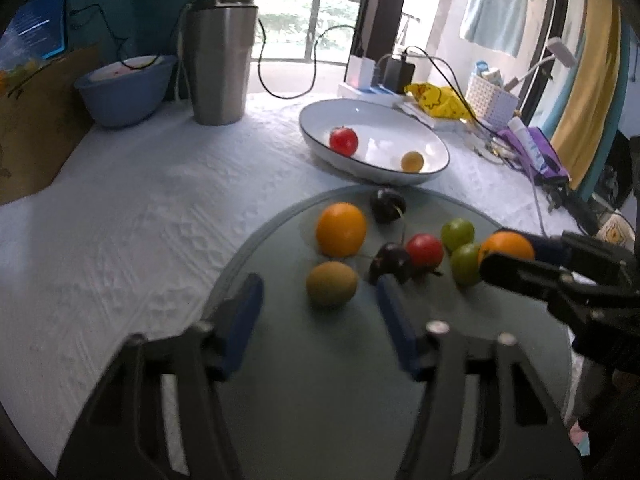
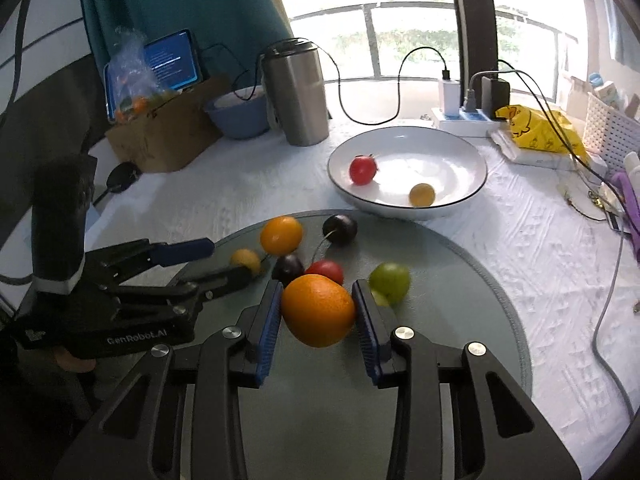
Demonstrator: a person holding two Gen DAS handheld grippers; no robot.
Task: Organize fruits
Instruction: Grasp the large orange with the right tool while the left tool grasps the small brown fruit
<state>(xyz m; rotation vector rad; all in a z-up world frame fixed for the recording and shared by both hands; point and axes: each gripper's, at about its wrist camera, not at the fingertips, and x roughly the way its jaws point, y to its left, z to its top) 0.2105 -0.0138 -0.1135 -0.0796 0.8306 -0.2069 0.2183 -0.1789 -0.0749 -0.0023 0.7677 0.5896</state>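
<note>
My right gripper (image 2: 318, 308) is shut on an orange (image 2: 318, 310) over the round grey mat (image 2: 460, 320); it also shows in the left wrist view (image 1: 506, 246). My left gripper (image 1: 320, 292) is open just in front of a yellow-brown fruit (image 1: 332, 283). On the mat lie another orange (image 1: 341, 229), two dark plums (image 1: 387, 204), a red tomato (image 1: 425, 249) and two green fruits (image 1: 458, 233). The white bowl (image 1: 400, 128) behind the mat holds a red tomato (image 1: 343, 141) and a small yellow fruit (image 1: 412, 161).
A steel tumbler (image 1: 220, 60), a blue bowl (image 1: 124, 88) and a cardboard box (image 2: 168, 136) stand at the back left. A power strip with cables (image 2: 468, 112), a yellow bag (image 2: 536, 124) and a white basket (image 2: 612, 128) are at the back right.
</note>
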